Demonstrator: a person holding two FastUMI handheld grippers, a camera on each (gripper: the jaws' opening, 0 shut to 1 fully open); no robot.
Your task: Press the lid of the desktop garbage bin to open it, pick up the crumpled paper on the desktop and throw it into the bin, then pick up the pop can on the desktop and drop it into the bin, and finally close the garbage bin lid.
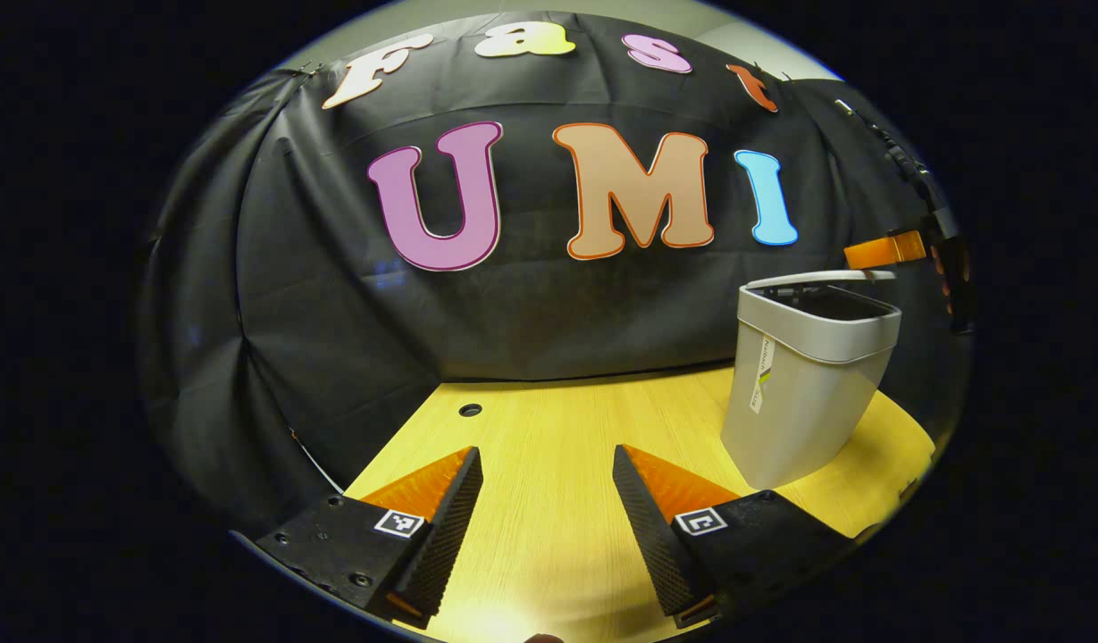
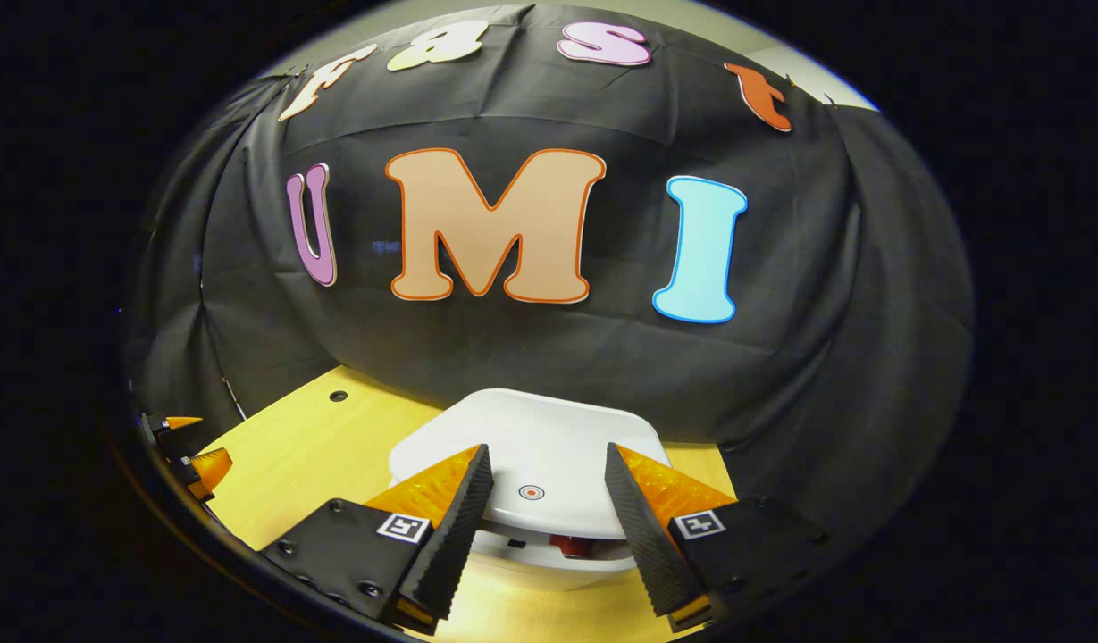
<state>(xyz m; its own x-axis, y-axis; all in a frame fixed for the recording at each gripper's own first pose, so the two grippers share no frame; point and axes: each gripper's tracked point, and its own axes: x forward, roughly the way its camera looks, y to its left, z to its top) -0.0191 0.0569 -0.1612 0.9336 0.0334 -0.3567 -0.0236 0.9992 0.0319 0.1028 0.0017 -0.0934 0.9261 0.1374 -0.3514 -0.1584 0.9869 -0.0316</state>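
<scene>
The pale grey bin (image 1: 803,393) stands on the wooden desk at the right in the left gripper view. Its white lid (image 1: 821,277) lies almost level just above the dark mouth. My right gripper (image 1: 884,250) hovers close over the lid's far side. In the right gripper view the lid (image 2: 549,446) sits right below my open right gripper (image 2: 547,451), a small ringed mark (image 2: 531,491) between the fingers. Something red (image 2: 571,545) shows in the gap under the lid's front edge. My left gripper (image 1: 547,452) is open over bare desk, left of the bin, holding nothing.
The wooden desk (image 1: 549,429) runs back to the black cloth wall and has a small round hole (image 1: 470,410) near its far left corner. My left gripper (image 2: 191,455) appears at the far left edge of the right gripper view.
</scene>
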